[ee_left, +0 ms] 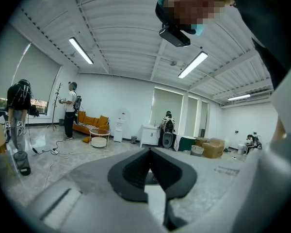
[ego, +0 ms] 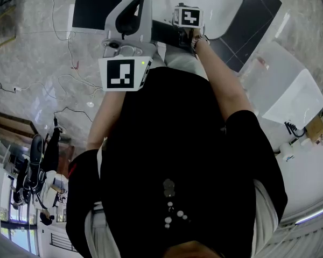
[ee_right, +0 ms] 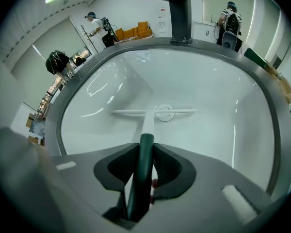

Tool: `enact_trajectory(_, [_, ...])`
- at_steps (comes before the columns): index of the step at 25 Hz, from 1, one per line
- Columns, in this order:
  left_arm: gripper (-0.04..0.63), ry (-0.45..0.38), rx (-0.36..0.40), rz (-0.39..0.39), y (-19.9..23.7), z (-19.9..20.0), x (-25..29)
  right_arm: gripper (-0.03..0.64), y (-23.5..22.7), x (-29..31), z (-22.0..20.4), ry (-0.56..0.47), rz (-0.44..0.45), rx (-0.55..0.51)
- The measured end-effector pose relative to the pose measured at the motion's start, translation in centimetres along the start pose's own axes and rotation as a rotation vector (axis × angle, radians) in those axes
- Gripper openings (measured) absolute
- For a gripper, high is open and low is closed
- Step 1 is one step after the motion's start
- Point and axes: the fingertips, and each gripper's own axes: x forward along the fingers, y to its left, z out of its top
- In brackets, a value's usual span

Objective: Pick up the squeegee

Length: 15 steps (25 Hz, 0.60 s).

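Jaws of right gripper (ee_right: pixel 146 150) clamp squeegee (ee_right: pixel 147 126) handle — left gripper (ee_left: pixel 149 153) jaws together

The person wears a black short-sleeved shirt (ego: pixel 172 117). A metal wristband (ego: pixel 200 40) sits just beside the black-and-white marker cube (ego: pixel 187 16) of the right gripper (ee_right: pixel 146 147), a pale grey shell with black ribbed pads (ee_right: pixel 121 166).

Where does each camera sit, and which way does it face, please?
Left gripper view: rides the left gripper, level across the room; shut, empty jaws show.
Right gripper view: rides the right gripper, down into the basin; jaws grip the squeegee.
Head view: on the head, steeply down; torso, forearms, both grippers.
Shared: head and right gripper views show the basin.
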Motion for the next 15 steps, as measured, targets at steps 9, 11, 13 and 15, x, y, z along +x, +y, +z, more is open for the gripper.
enact_trajectory(9, [0.002,-0.007,-0.003,-0.002,0.3,-0.1,-1.2,0.097,0.8,-1.6,1.5,-0.127,-0.013,-0.056])
enact_trajectory(11, [0.002,-0.01,0.001,-0.008,0.3,0.0,-1.5,0.097,1.3,-2.0,1.8,-0.143,-0.008,-0.066])
enact_trajectory(13, [0.002,-0.011,0.002,-0.013,0.4,0.0,-1.7,0.097,1.7,-2.3,1.9,-0.152,-0.004,-0.073])
enact_trajectory(15, [0.002,-0.01,0.006,-0.021,0.4,0.0,-2.0,0.097,1.8,-2.5,1.7,-0.155,-0.011,-0.077])
